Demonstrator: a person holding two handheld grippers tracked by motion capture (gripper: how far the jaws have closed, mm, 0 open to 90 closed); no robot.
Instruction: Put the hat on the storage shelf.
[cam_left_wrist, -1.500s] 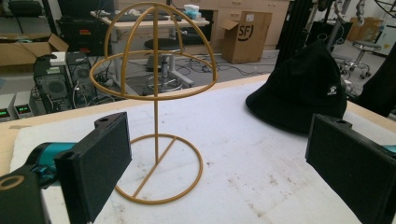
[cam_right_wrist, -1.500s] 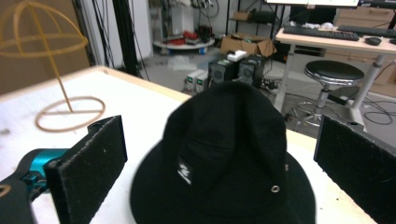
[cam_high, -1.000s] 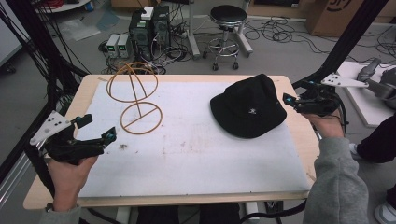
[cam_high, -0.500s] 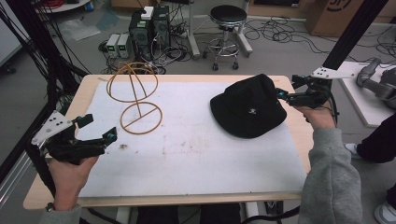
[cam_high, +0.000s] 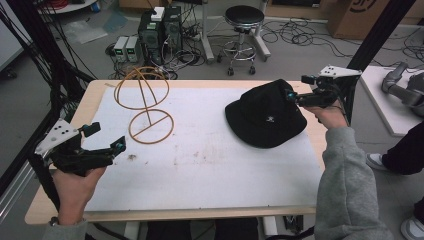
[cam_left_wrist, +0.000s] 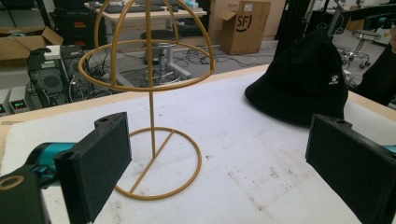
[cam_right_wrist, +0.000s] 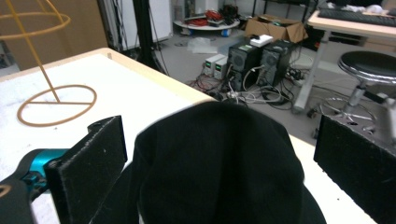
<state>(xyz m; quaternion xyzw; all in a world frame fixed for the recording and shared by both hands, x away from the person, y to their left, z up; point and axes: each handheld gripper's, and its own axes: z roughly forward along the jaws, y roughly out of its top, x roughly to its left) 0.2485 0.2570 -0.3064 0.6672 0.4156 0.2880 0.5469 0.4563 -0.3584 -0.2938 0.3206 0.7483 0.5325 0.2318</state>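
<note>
Black hat on the white mat, wire stand upright to its left, both grippers with jaws spread

The hat is soft dark fabric with a rounded crown, a floppy brim and a small pale logo on the side; it rests on the right part of the stained, foam-like white mat that covers the pale wooden table. The stand is thin gold wire: a flat ring base with a cross bar, a straight stem and a dome-shaped cage on top, well apart from the hat. The right gripper hovers just at the hat's far right edge, its black rough-padded jaws apart with the crown between them in its own view, not pinched. The left gripper hangs over the mat's left side, jaws wide, holding nothing, aimed toward the stand
</note>
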